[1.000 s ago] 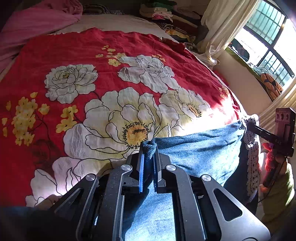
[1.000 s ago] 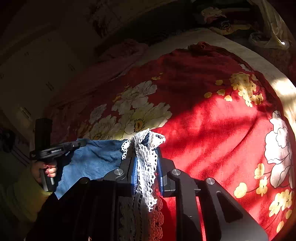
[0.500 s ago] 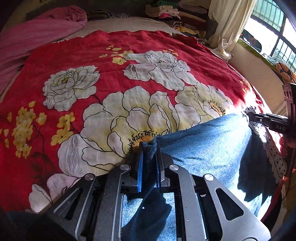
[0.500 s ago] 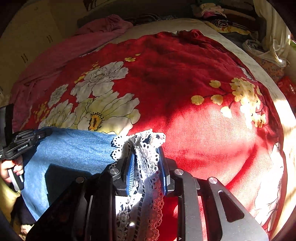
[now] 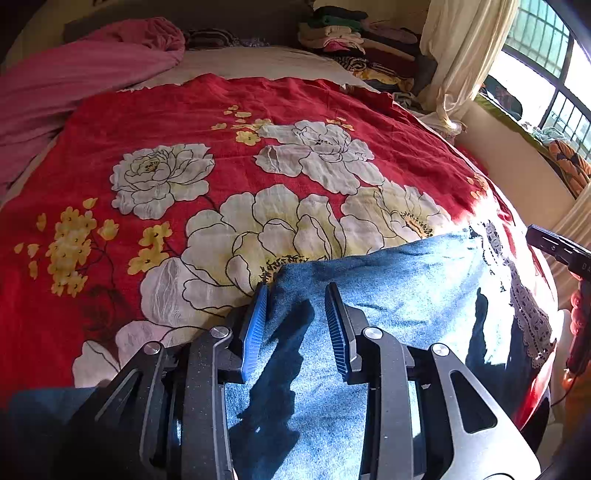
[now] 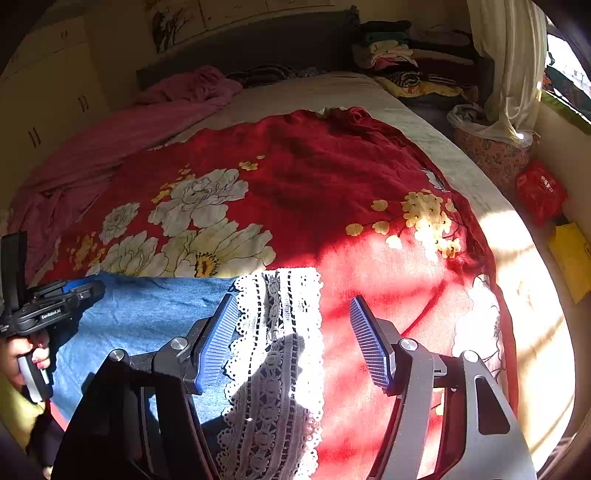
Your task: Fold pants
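Observation:
Blue denim pants (image 5: 399,280) with a white lace hem (image 5: 517,291) lie flat on the red flowered bedspread (image 5: 221,122) near its front edge. My left gripper (image 5: 297,299) is open over the pants' left corner, fingers either side of the cloth. My right gripper (image 6: 291,317) is open over the lace hem (image 6: 284,314), beside the denim (image 6: 147,310). The left gripper also shows at the left of the right wrist view (image 6: 74,291), and the right gripper at the right edge of the left wrist view (image 5: 554,247).
A pink blanket (image 5: 74,70) lies at the bed's far left. Stacked clothes (image 5: 343,33) sit behind the bed. A curtain (image 5: 461,55) and window are at the right. A red bag (image 6: 539,188) and yellow item (image 6: 570,254) lie on the floor by the bed.
Both grippers lowered the pants onto the bedspread and opened, letting go of the denim corner and the lace hem. The pants now lie flat.

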Available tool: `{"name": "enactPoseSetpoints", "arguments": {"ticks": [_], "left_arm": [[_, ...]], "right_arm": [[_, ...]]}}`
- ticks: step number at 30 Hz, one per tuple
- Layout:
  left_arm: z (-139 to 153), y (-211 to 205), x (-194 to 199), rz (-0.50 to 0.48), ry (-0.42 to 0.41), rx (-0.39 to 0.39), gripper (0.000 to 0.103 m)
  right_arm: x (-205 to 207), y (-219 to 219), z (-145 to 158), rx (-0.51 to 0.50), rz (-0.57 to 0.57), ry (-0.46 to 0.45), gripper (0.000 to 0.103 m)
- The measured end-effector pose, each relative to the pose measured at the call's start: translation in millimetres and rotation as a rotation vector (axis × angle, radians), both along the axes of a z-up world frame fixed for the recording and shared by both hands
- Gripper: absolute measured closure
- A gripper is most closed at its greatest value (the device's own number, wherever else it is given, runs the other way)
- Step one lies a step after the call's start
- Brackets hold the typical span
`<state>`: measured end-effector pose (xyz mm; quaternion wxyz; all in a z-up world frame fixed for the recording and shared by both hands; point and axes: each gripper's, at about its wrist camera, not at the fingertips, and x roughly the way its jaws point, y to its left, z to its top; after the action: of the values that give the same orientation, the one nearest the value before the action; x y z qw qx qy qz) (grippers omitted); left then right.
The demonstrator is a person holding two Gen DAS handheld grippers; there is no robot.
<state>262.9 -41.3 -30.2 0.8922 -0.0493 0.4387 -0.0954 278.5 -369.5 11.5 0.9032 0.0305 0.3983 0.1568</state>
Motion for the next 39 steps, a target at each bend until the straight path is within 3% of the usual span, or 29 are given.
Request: {"name": "enactPoseSetpoints", "arguments": {"ticks": [8,20,23,32,36,39], "left_arm": [[18.3,1.3,-28.5,0.013,-0.052,-0.004,0.072],[35.3,30.7,-103.8,0.073,-0.091,-0.001,0.067],[33.5,43.8,-122.7,0.087,-0.082,-0.015,0.067],[11.9,60.5,-161.1,0.125,-0.032,0.045,0.067],[3.5,65.4,-167.5,0.131,0.005,0.069,0.067],[-2.9,67.6,-172.4,0.132,0.027,0.077,0.067]], "right_arm": [[-53.4,-1.6,19.4,0.034,-0.016,-0.075,0.028],[-107.2,-23.1,21.9,0.081,-0.055,-0.074,0.023],[-114.2,-32.3,15.0,0.087,-0.080,-0.053,0.023],[-119.6,-37.1,-31.1,0.144,-0.080,0.069,0.023],[-111.1,-39.8,-48.9,0.172,-0.091,0.127,0.027],[-109.9,-34.7,-56.0,0.193,-0.067,0.152,0.047]]}}
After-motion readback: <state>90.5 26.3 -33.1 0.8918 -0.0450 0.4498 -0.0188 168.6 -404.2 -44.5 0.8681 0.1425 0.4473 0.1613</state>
